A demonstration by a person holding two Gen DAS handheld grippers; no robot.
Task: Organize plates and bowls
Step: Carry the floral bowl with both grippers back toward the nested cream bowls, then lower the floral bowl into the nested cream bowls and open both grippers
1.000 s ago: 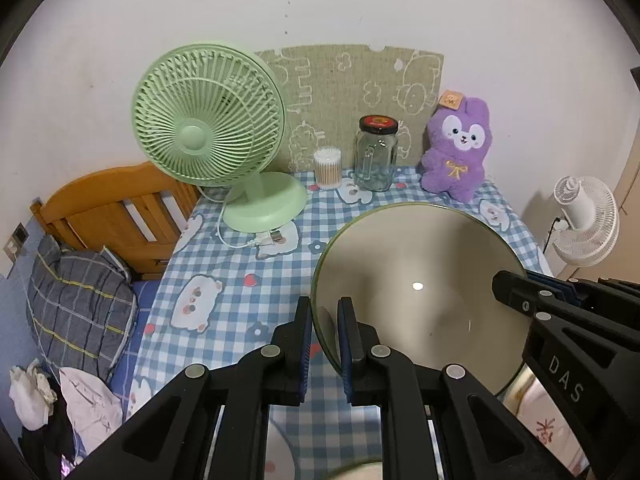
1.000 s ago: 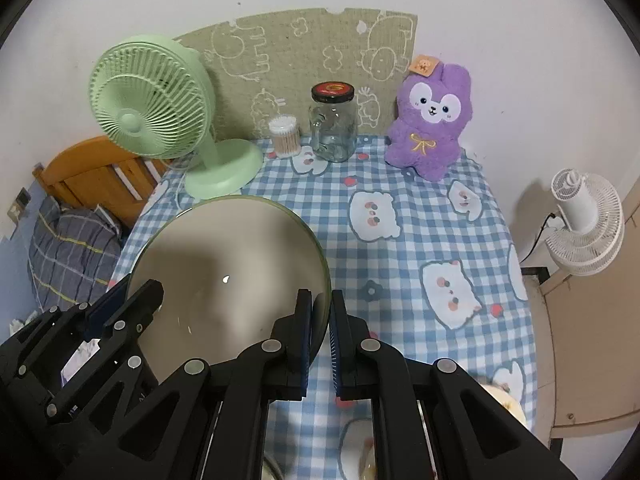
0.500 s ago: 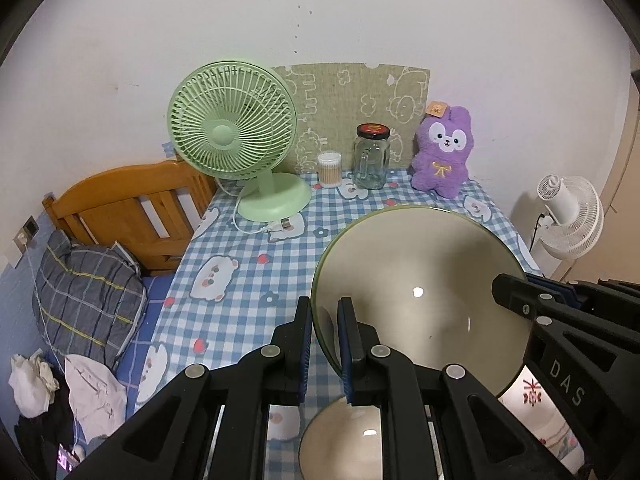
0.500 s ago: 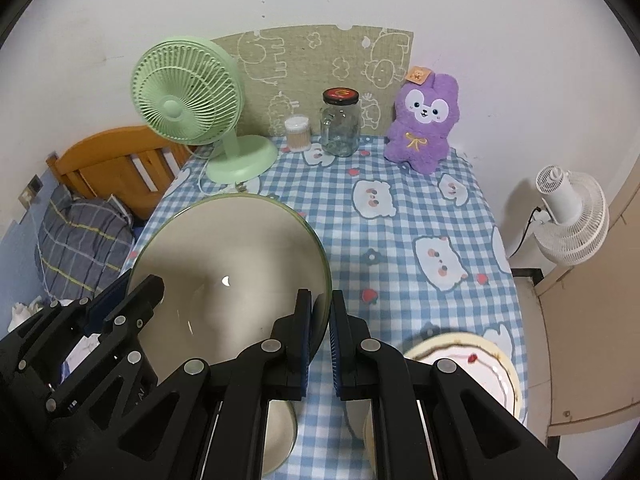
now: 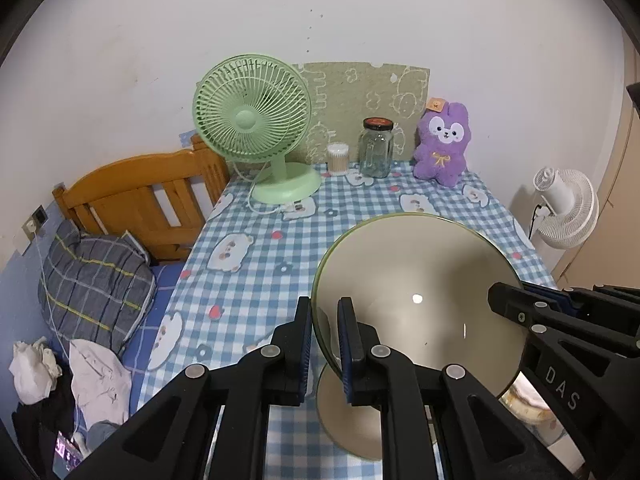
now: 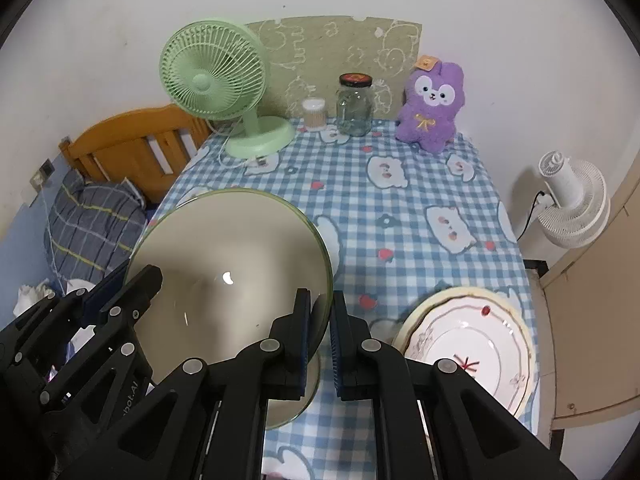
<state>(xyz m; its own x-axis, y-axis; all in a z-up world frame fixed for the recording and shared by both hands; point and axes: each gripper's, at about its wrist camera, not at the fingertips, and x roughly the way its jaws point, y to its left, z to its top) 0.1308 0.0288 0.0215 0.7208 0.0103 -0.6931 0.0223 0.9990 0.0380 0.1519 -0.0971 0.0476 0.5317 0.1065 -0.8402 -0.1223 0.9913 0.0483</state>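
Note:
Both grippers hold one large beige bowl with a green rim (image 5: 416, 280), also in the right wrist view (image 6: 228, 256), lifted above the checked table. My left gripper (image 5: 324, 320) is shut on its left rim. My right gripper (image 6: 320, 312) is shut on its right rim and shows from the side in the left wrist view (image 5: 504, 296). A second beige dish (image 5: 340, 416) lies on the table under the bowl, partly hidden. A white floral plate with a cream rim (image 6: 468, 344) lies at the table's near right.
At the back of the blue checked tablecloth (image 6: 400, 200) stand a green fan (image 6: 216, 80), a cotton swab jar (image 6: 314, 114), a glass jar (image 6: 354, 106) and a purple plush (image 6: 432, 108). A wooden bed frame (image 5: 136, 196) is left, a white fan (image 6: 572, 208) right.
Both grippers have risen and drawn back with the bowl, so more of the table shows. The dish under the bowl and the floral plate have come into view.

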